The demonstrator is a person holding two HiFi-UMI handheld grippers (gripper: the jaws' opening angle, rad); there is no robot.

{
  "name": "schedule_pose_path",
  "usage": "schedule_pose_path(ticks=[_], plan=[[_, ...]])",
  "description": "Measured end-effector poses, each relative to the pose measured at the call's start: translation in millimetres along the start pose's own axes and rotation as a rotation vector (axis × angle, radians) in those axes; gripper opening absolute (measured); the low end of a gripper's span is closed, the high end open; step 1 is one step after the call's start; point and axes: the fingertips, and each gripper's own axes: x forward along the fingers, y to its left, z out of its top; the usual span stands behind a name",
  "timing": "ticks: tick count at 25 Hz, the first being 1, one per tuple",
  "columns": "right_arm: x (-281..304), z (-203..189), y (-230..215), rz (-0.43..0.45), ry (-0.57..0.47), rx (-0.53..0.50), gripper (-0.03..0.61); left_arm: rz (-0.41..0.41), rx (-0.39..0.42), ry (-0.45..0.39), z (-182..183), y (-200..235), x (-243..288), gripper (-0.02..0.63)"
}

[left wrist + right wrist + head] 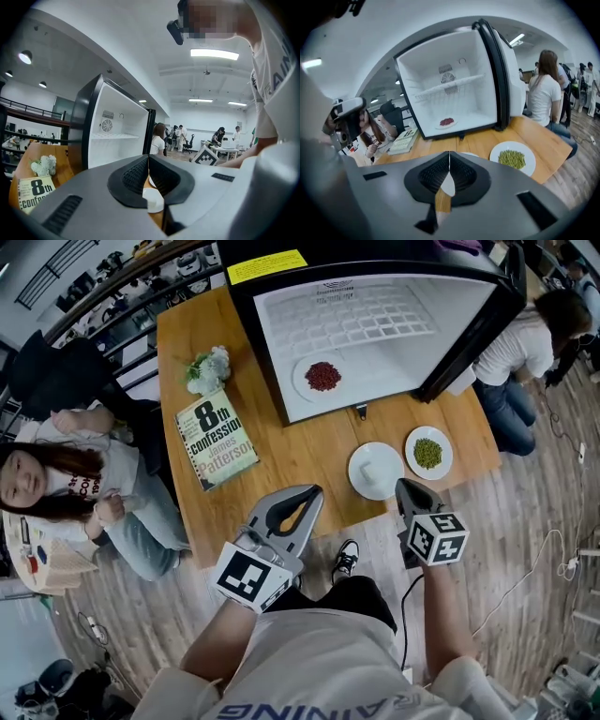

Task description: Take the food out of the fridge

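Right gripper (405,487) and left gripper (312,493) are hovering closed over the near edge of the table (291,456).
Both are gripping nothing. The plate of red food (322,377) is sitting inside the open fridge (441,324). The plate of green food (428,453) is lying on the table, just beside an empty white plate (375,471).

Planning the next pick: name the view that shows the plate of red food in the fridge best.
Head view: the plate of red food lies whole and unblocked on the fridge floor. The right gripper view shows it smaller, edge-on. The left gripper view does not show it.
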Motion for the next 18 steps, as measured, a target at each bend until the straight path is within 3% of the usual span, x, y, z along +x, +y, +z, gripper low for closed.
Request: schedule_pose_path(ticks=[8, 18], plan=[[-46.7, 90.3, 57.9, 0.014, -0.219, -0.199, 0.023, 0.029, 0.042, -0.059, 34.1, 13.6, -9.5, 0.011], [-97.4, 162.9, 115.4, 0.086, -0.438, -0.228, 0.023, 0.058, 0.103, -0.13, 74.7, 24.0, -32.1, 0.011]])
